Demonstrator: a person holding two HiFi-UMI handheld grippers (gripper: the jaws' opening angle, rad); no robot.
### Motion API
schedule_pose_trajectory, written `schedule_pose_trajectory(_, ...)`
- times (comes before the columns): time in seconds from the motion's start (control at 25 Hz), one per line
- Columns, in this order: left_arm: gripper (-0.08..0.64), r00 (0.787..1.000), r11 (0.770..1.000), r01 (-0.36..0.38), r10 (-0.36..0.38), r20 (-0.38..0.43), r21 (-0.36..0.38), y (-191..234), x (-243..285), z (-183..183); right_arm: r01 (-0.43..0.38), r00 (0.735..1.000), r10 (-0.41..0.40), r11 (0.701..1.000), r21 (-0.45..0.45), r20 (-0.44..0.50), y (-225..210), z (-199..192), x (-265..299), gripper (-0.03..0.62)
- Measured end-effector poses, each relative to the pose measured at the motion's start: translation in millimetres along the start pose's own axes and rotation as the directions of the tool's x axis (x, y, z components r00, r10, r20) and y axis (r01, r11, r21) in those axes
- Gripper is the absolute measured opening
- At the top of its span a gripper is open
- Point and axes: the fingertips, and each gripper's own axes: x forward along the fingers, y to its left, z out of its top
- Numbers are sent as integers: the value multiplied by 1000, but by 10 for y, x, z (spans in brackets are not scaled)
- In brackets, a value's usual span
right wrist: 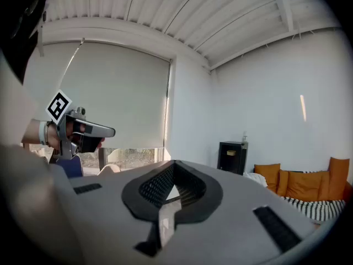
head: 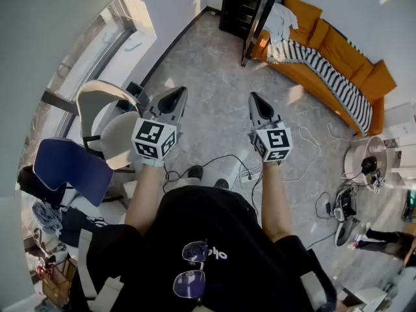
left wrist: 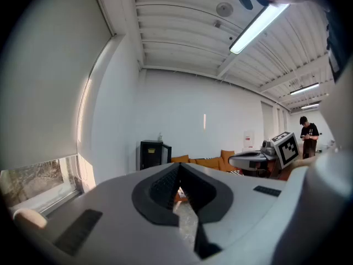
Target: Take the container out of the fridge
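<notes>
**A:** Where's the container?

**B:** Probably inside the black fridge (head: pixel 242 5) across the room, well apart from me. Its door stands ajar, but the inside is too dark and small for me to pick the container out.

**A:** And your jaws?

**B:** Clenched on nothing, on both my left gripper (head: pixel 174 96) and my right gripper (head: pixel 256 100).

**A:** Risks?

**B:** The cables (head: pixel 224 164) on the floor could trip me on the way over. If I arrive with my jaws closed, I'd knock the container rather than grip it.

Two grey plastic grippers are counted, left gripper (head: pixel 175 96) and right gripper (head: pixel 255 99), one small black fridge (head: pixel 244 5), one long orange fabric sofa (head: pixel 344 51).
</notes>
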Motion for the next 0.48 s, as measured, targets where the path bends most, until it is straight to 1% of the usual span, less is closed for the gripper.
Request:
schedule_pose_trajectory(0.12, 0, 1000, 1000, 4, -4, -2, -2, 145, 20, -18, 5, 1000, -5, 1000, 12, -4, 23, -28, 116, 5)
schedule_pose_trajectory(0.28, 0, 1000, 1000, 12, -12, 3, -10, 438, 70, -45, 31, 1000, -30, 999, 31, -5, 45, -41, 323, 5)
schedule_pose_trajectory(0.48, 0, 999, 999, 45, -45, 0, -24, 816, 201, -109, 71, 997, -72, 994, 77, 1, 47, -26, 635, 6)
